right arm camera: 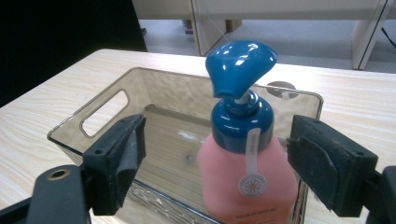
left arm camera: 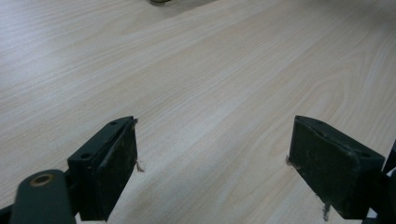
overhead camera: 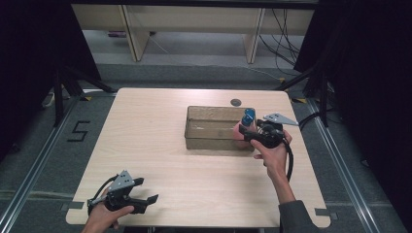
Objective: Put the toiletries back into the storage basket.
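Right claw [right arm camera: 217, 128] released: pads wide to either side of bottle [right arm camera: 247, 182], touching neither flank, grasping nothing. Bottle upright between the jaws, just ahead of the claw, apparently inside bin [right arm camera: 173, 86] at the corner nearest the claw; base hidden. Left claw [left arm camera: 212, 126] likewise released and empty, over bare table [left arm camera: 210, 60], well apart from the other. Risks, by judgement: toppling the tall, top-heavy bottle on a crooked pull-back, with one pad clipping a shoulder or the pump [right arm camera: 240, 65]; snagging the bin rim just under the jaws and dragging the bin along; on a fresh pinch, uneven contact, with the bottle nearer the right-hand pad than the left-hand one, hence a twist or a tilt against the wall; a slip on slick plastic under a light squeeze. From the right gripper view: clear gaps at both pads, label strip down the neck, pump spout aimed up and away. From the high view instead: claw at the bin's right end with the hand behind it, left claw low near the table's near edge, pad gaps too small to judge. From the left gripper view: plain wood grain between wide jaws.
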Demonstrator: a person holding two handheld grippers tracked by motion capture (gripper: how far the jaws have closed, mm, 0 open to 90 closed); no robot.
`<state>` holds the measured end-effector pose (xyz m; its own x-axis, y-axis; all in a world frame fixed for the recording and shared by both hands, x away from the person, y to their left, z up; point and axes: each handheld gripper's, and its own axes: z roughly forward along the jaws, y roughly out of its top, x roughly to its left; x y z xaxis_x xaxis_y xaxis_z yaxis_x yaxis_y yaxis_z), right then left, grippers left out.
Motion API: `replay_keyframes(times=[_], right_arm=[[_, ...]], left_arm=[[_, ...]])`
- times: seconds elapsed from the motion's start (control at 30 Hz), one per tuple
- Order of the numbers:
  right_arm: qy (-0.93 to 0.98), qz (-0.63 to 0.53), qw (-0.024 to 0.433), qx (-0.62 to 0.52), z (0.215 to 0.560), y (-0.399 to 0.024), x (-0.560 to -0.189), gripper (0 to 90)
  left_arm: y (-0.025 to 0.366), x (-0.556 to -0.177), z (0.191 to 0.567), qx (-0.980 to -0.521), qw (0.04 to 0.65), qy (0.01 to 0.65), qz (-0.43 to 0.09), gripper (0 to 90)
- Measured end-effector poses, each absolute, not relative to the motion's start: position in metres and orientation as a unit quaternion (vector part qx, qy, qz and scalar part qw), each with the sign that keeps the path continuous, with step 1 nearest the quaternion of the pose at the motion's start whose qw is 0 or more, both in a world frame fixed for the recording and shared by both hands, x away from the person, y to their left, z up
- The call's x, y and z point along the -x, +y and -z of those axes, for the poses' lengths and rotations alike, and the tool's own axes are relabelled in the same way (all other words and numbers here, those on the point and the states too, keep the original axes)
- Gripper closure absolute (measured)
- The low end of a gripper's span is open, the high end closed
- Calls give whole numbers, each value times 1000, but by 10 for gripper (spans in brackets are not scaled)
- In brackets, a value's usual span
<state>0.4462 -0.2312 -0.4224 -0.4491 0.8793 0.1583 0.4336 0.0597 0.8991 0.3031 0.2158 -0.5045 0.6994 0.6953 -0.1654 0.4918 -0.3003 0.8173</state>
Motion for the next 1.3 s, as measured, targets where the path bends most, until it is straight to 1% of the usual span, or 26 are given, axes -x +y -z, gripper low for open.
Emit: replay_keyframes(times=[0.07,0.17,0.2,0.33,0.4,0.47,0.57,0.6,0.63,0.97,1.0,1.03,1.2,1.23,1.3], right_arm=[[689,-494,213,-486,422,-230,-444,200],[691,-496,224,-475,424,-231,-444,200],[686,-498,212,-486,424,-230,-442,200],[688,-500,221,-478,424,-231,-441,200],[680,-498,209,-496,421,-229,-436,200],[688,-499,219,-480,421,-230,-437,200],[691,-497,217,-477,421,-230,-434,201],[689,-500,228,-473,422,-229,-434,201],[685,-504,213,-481,421,-228,-432,201],[697,-499,220,-466,421,-222,-424,202],[689,-502,208,-479,421,-219,-422,203],[692,-509,206,-469,422,-220,-423,203],[697,-507,208,-463,422,-219,-421,203],[690,-507,199,-478,422,-217,-418,203],[698,-504,207,-465,423,-218,-418,203]], left_arm=[[216,-303,504,-800,457,371,-112,148],[216,-303,504,-800,456,372,-111,148],[216,-303,504,-799,459,374,-109,149],[216,-303,504,-799,456,376,-109,148],[216,-303,504,-800,456,372,-112,148],[216,-303,504,-799,458,373,-110,148],[216,-303,504,-798,460,374,-110,148],[216,-303,504,-798,460,374,-110,148],[216,-303,504,-798,460,374,-110,148],[216,-303,503,-799,456,377,-112,149],[216,-303,503,-799,456,377,-112,148],[216,-303,503,-799,456,377,-111,149],[216,-303,503,-799,455,377,-112,149],[216,-303,503,-799,455,377,-112,148],[216,-303,503,-799,456,377,-112,148]])
